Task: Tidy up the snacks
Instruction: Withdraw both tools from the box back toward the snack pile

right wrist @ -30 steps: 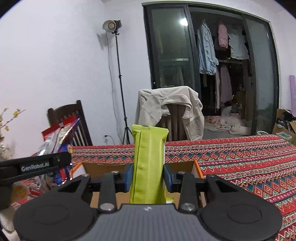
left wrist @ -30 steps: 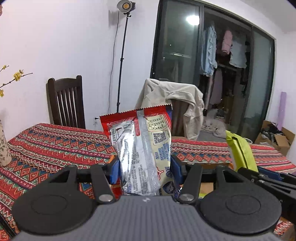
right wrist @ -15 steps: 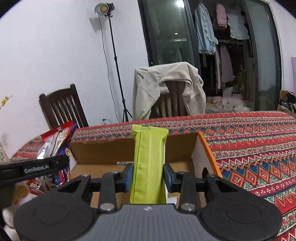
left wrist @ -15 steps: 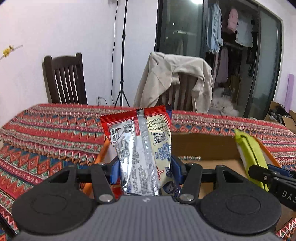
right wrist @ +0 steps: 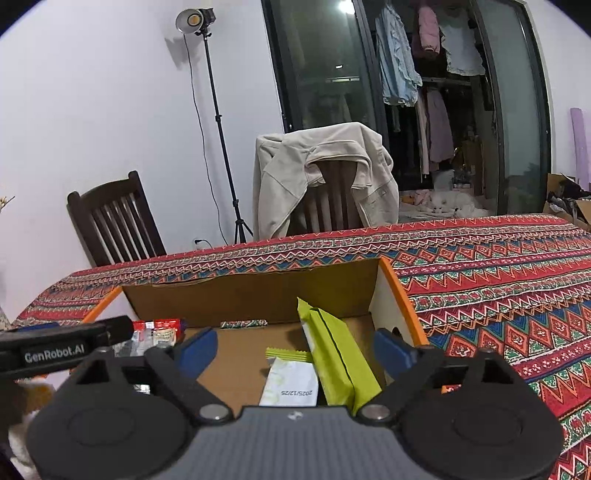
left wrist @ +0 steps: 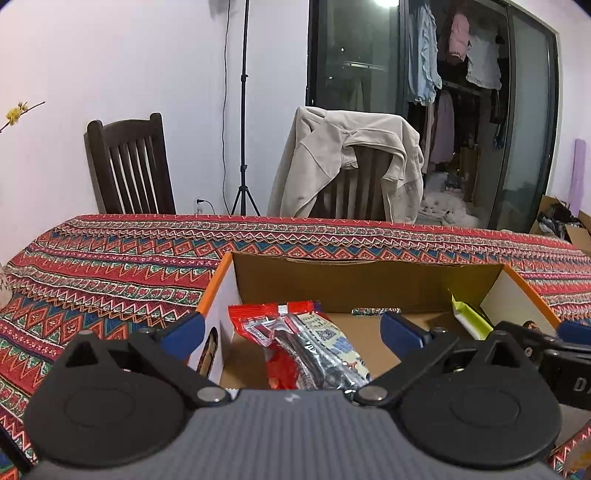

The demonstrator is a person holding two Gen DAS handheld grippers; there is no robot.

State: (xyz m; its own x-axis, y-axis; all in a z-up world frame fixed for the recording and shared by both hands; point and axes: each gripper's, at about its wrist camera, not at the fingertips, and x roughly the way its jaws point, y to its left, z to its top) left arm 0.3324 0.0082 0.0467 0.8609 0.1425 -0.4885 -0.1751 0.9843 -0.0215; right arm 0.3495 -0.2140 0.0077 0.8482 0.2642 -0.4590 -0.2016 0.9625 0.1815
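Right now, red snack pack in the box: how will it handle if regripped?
Red snack pack is probably floppy: its foil is creased and it lies slumped. Glossy film suggests it may slip. It looks thin and flat, so likely light, unlikely to roll.

Both hand-held grippers [left wrist: 291, 328] [right wrist: 295, 345] apparently spread wide.

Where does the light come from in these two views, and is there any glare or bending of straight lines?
Right wrist view: a lit studio lamp on a stand; its reflection shows as a bright spot on the glass door. Left wrist view: the same glare spot on the glass, the lamp itself out of frame. Both views: fisheye bending curves the door frames and the table edge; corners are dark.
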